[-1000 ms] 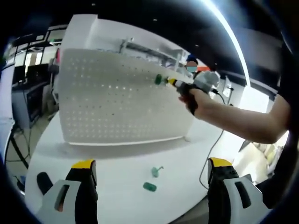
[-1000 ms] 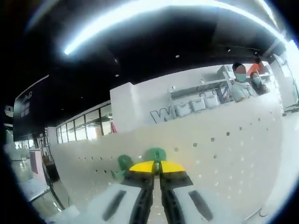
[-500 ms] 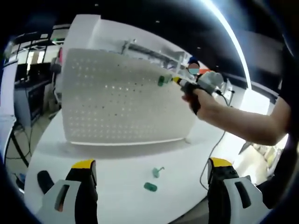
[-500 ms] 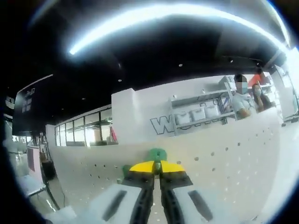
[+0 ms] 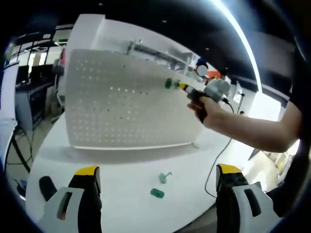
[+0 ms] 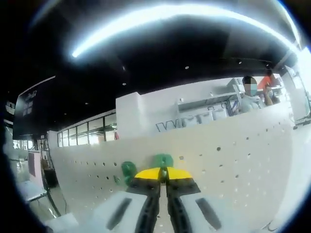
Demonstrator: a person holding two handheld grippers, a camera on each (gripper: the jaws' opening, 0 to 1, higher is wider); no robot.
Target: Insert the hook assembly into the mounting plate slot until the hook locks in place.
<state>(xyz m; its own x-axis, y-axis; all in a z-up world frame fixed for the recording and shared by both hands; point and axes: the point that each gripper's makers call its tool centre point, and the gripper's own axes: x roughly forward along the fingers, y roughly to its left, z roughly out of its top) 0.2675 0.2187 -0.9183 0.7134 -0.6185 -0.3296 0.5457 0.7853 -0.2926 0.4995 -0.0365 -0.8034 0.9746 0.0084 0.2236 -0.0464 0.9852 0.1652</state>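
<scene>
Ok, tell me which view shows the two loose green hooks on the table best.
The left gripper view: both loose green hooks lie in plain sight on the white table, between its own open jaws. The right gripper view faces the pegboard instead, over jaws shut on another green hook.

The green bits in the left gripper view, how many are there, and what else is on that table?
Green hook pieces lying on the table: 2
Green hook piece held at the pegboard by the right gripper: 1
White pegboard: 1
Black object at the table's near edge: 1
Total: 5
</scene>
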